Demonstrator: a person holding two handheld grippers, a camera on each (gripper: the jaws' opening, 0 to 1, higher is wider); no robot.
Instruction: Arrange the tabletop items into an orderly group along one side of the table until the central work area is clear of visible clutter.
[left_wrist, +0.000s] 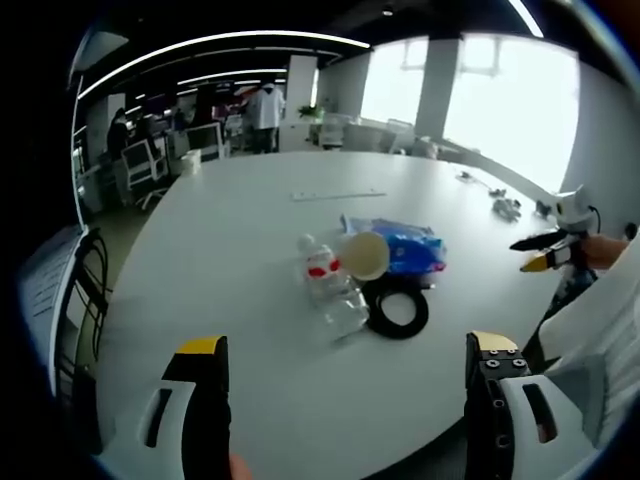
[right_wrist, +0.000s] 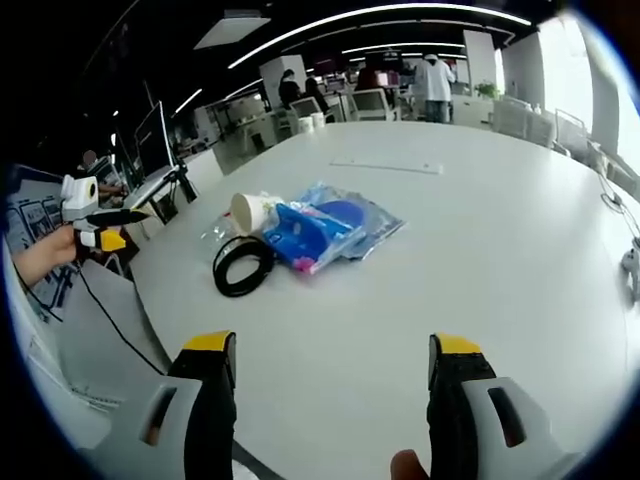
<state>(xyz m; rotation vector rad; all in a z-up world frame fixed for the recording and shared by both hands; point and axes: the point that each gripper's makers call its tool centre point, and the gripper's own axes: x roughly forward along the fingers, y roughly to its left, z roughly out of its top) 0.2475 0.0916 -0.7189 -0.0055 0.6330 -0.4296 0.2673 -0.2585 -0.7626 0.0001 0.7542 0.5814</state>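
Two hand-held grippers face a large white table (left_wrist: 250, 290) from opposite sides of a small pile of items.

In the left gripper view, the left gripper (left_wrist: 345, 375) has its jaws spread wide with nothing between them. Ahead of the fingers, well apart from them and roughly centred between them, lies the pile: a clear bottle (left_wrist: 325, 280) with a red label on its side, a paper cup (left_wrist: 364, 255) tipped over with its mouth toward the camera, a blue packet (left_wrist: 410, 248) behind the cup, and a black ring (left_wrist: 397, 312) nearest the right finger. Farther off lies a long white strip (left_wrist: 338, 195).

In the right gripper view, the right gripper (right_wrist: 335, 370) is likewise wide open and empty. The pile sits ahead of and nearer its left finger: ring (right_wrist: 243, 265), cup (right_wrist: 252, 212), packet (right_wrist: 325, 228). The strip (right_wrist: 385, 167) lies beyond. A person in white (right_wrist: 433, 85) stands far behind the table.
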